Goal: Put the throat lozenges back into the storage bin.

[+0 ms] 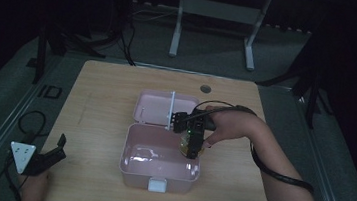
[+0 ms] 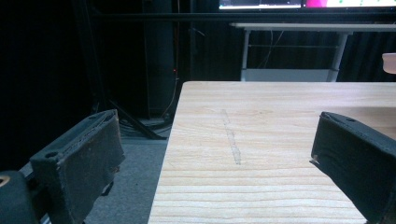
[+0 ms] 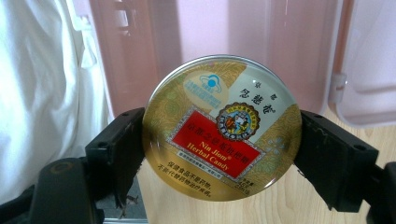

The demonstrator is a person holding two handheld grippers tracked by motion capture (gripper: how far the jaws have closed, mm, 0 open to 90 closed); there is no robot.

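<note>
One tin is clamped between the jaws of the right gripper, held at the right rim of the open pink box. The box lid lies flat behind it. The left gripper rests at the table's near left corner, jaws wide and empty. Step in hand: placing the tin in the box. Next move likely calls for shifting left over the cavity, lowering, then releasing.

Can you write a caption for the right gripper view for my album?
The right gripper squeezes a round golden candy tin above the open pink box.
</note>
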